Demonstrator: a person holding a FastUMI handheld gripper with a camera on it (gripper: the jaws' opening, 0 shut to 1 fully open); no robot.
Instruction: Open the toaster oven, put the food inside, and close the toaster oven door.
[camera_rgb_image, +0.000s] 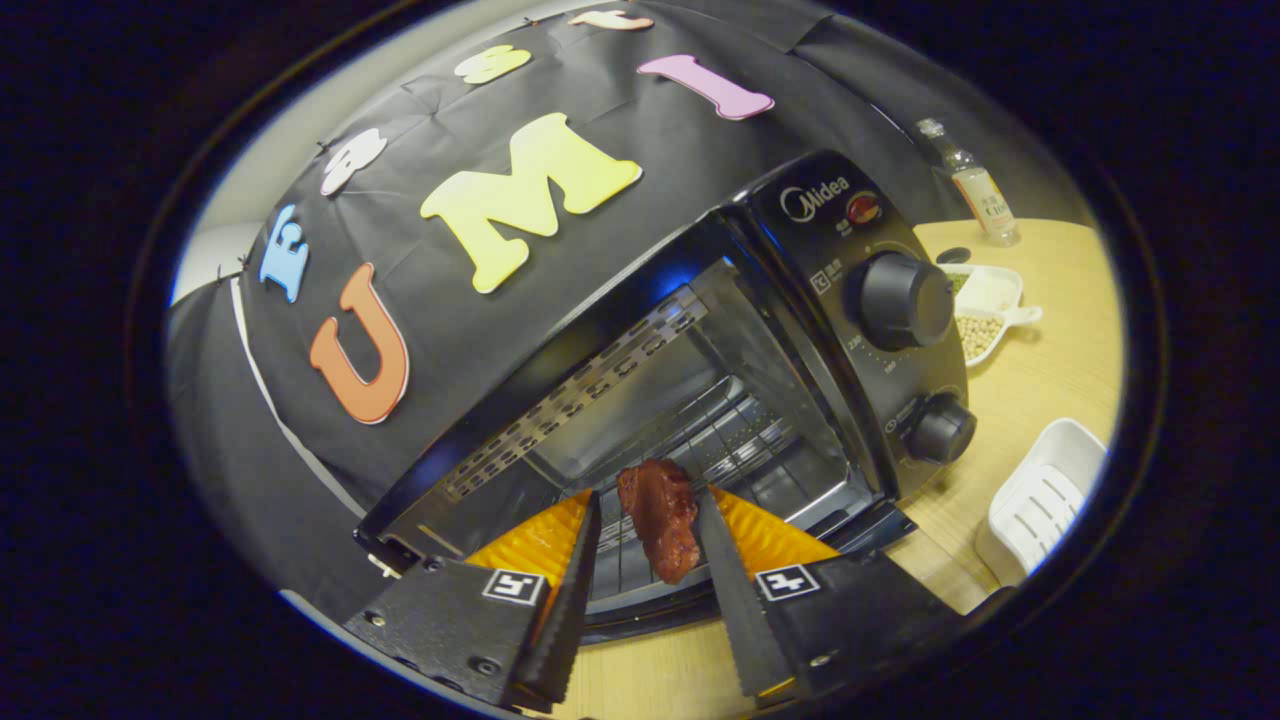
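Gripper view: fingers (648, 535) grip food (660, 517), long axis running 12 to 6. Oven (800, 330) open, cavity dead ahead at 12, rack just beyond.

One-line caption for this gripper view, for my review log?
Gripper holds a piece of reddish meat between its fingers at the open toaster oven, ahead of the wire rack.

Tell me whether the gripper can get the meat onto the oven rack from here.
Probably yes: the toaster oven door is open, the gripper holds the meat right before the rack, nothing between.
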